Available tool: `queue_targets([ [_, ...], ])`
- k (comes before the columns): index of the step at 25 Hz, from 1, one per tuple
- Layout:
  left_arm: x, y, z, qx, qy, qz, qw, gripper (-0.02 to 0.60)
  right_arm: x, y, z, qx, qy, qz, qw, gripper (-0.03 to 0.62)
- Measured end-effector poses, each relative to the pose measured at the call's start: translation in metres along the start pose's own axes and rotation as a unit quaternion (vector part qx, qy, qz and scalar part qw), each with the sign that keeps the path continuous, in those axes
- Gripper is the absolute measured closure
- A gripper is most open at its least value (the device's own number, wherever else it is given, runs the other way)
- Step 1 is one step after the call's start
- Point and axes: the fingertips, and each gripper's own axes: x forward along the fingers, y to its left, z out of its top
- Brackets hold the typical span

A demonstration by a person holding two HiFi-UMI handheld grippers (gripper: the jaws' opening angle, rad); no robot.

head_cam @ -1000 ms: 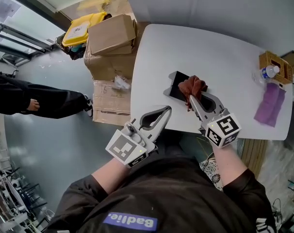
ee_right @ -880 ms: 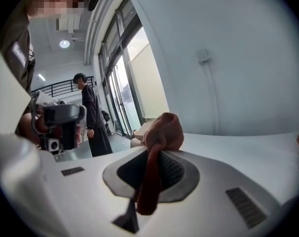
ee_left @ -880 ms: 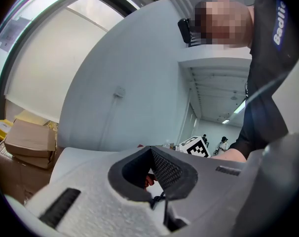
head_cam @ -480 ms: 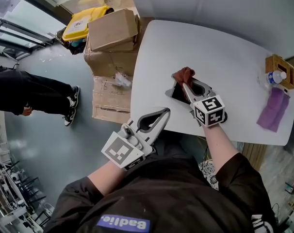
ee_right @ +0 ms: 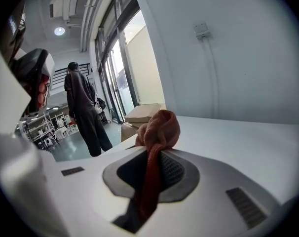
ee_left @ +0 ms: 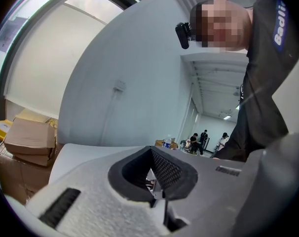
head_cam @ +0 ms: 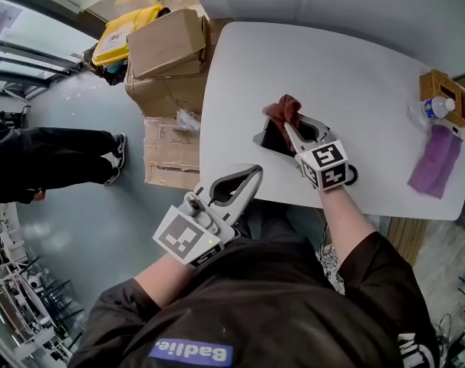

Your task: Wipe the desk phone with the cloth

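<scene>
Right claw [head_cam: 291,131]: closed on the rust-red cloth [head_cam: 283,110]. In the right gripper view, the right claw [ee_right: 155,149] has a strip of the rust-red cloth [ee_right: 160,126] running down between the jaws, and the rest is bunched in a lump past the tips. The lump rests on the far left end of the dark flat desk phone [head_cam: 272,139], and the claw body lies over the phone's right part.

Left claw [head_cam: 252,173]: jaws together, nothing held. The left gripper view shows the left claw [ee_left: 151,151] with its pads meeting at the tips. This claw is at the near left edge of the white rounded surface [head_cam: 355,67], apart from the phone and to its near left.

Desk phone: lies on the surface near its near edge, left of centre.

Far right corner of the surface: a clear plastic water bottle with a blue cap [head_cam: 430,110] stands beside a woven brown basket [head_cam: 447,90]. A flat purple cloth [head_cam: 436,163] lies just nearer than these.

Left of the surface, on the floor: stacked brown cardboard boxes [head_cam: 165,48]. A person in dark clothes [head_cam: 52,163] stands further left.
</scene>
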Motion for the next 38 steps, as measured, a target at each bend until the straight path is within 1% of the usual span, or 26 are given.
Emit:
queue_targets([
  [5, 0.011, -0.002, -0.005, -0.001, 0.013, -0.004, 0.9999, 0.58, -0.018, -0.021, -0.022, 0.024, 0.002, -0.021, 0.999, 0.546],
  [9, 0.018, -0.009, -0.007, 0.006, 0.02, -0.019, 0.9996, 0.58, -0.039, -0.048, -0.048, 0.045, 0.015, -0.053, 0.997, 0.545],
  [12, 0.016, -0.01, -0.012, 0.017, 0.018, -0.029, 0.9993, 0.58, -0.057, -0.063, -0.07, 0.057, 0.032, -0.08, 0.995, 0.545],
  [16, 0.012, -0.01, -0.009, 0.022, 0.012, -0.041, 0.9988, 0.58, -0.072, -0.072, -0.091, 0.068, 0.05, -0.11, 0.99, 0.545],
  [19, 0.007, -0.011, -0.006, 0.026, 0.009, -0.053, 0.9982, 0.58, -0.086, -0.07, -0.088, 0.08, 0.046, -0.131, 0.987, 0.546],
  [21, 0.0, -0.009, -0.001, 0.028, 0.005, -0.058, 0.9979, 0.58, -0.086, -0.051, -0.069, 0.079, 0.026, -0.123, 0.989, 0.545],
  [25, -0.017, -0.008, 0.006, 0.033, 0.004, -0.06, 0.9976, 0.58, -0.065, 0.009, -0.025, 0.064, -0.01, -0.073, 0.995, 0.546],
  [27, -0.025, -0.006, 0.009, 0.037, 0.004, -0.056, 0.9977, 0.58, -0.048, 0.033, -0.012, 0.056, -0.016, -0.05, 0.997, 0.546],
  [29, -0.033, -0.003, 0.011, 0.039, 0.006, -0.048, 0.9981, 0.58, -0.03, 0.048, -0.01, 0.05, -0.012, -0.036, 0.998, 0.546],
  [33, -0.042, 0.001, 0.01, 0.035, 0.005, -0.032, 0.9989, 0.58, -0.016, 0.051, -0.017, 0.053, -0.005, -0.026, 0.998, 0.545],
  [38, -0.039, 0.002, 0.007, 0.03, -0.002, -0.018, 0.9994, 0.58, -0.024, 0.038, -0.031, 0.058, -0.003, -0.03, 0.998, 0.545],
])
